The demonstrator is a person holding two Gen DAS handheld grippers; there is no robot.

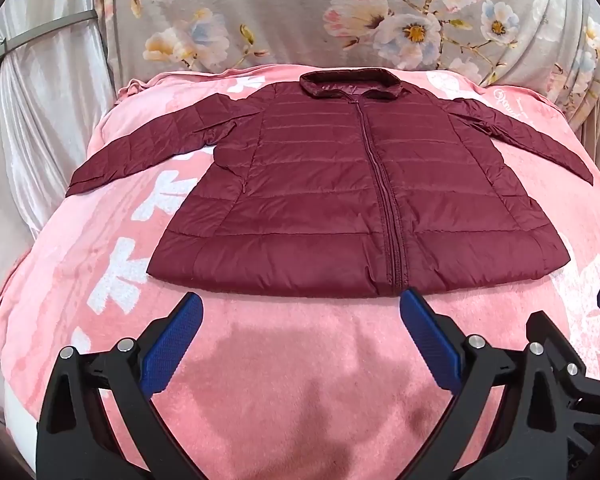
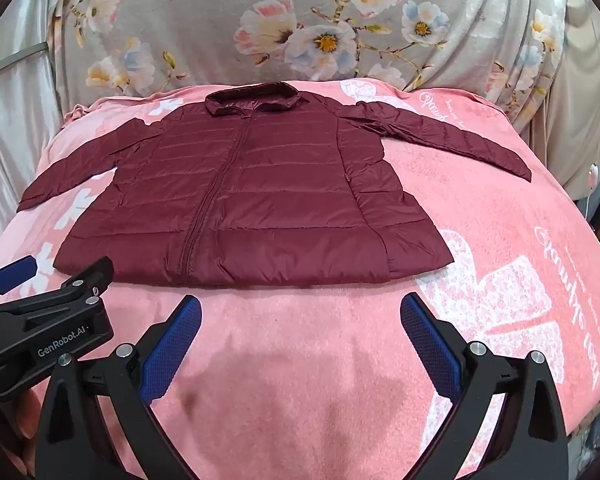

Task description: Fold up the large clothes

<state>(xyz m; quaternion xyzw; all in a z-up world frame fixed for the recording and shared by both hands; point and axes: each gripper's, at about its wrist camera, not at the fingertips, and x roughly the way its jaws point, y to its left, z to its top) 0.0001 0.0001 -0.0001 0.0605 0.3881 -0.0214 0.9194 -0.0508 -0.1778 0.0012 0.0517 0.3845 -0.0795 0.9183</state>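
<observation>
Maroon quilted nylon is the whole subject: a padded jacket (image 1: 340,200) lies face up and zipped on a pink blanket (image 1: 292,380) spread over a bed, collar toward the far floral cloth (image 1: 292,20) and hem toward the cameras. I will place everything against that hem.

Off the jacket's left side, the left sleeve (image 1: 140,152) runs out and slightly down, flat on the blanket. It looks laid out on purpose, so that it can be turned in over the body as one clean panel.

Just short of the hem hovers the left claw (image 1: 300,308), blue pads (image 1: 172,344) wide apart and gripping nothing; its right pad sits in line with the foot of the zip (image 1: 394,248). By my reading it waits here because the hem is the nearest edge that can be pinched.

Next along the hem is the right claw (image 2: 300,310), also spread and empty, near the hem but not touching it. In the right wrist view the left tool's black body appears beside it, so the two are held close together, side by side.

Beyond the hem's right corner the right sleeve (image 2: 452,140) angles outward, well apart from either claw.

No fold is visible yet, so the task seems to be at its start. The slippery shell and puffy filling will probably spring back, so a deep bite on the fabric would serve better than a shallow one.
</observation>
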